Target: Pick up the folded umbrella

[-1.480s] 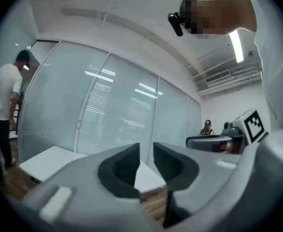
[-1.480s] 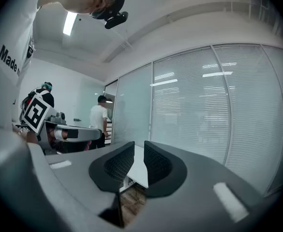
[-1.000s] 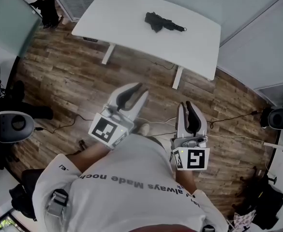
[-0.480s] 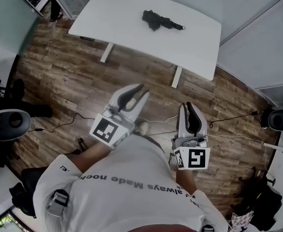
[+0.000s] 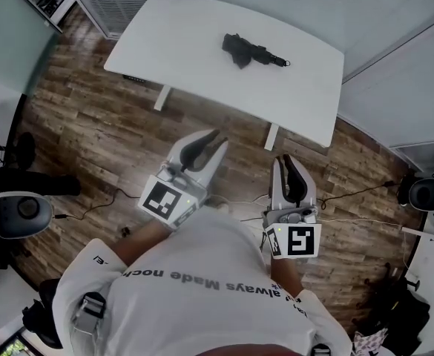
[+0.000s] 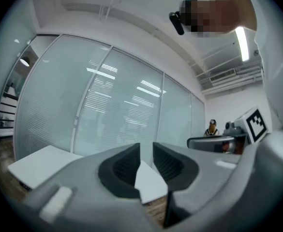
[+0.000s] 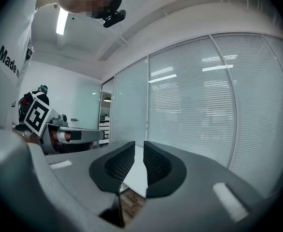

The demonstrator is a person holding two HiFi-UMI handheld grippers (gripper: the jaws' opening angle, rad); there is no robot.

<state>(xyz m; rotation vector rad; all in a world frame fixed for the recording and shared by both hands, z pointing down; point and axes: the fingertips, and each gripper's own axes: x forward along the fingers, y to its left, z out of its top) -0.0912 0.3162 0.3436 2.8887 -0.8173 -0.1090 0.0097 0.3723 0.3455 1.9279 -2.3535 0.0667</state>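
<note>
The folded umbrella (image 5: 251,50) lies on the far white table (image 5: 179,28), its long axis running left to right, bulky end left and slim end right. It is well apart from both tools. The left gripper (image 5: 208,141) and right gripper (image 5: 289,165) are narrowed almost together and empty, and neither is clearly nearer.

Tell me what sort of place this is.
Probably an office or meeting room. A plain white desk stands on a wood-look floor, and glass walls with blinds close off the space.
</note>
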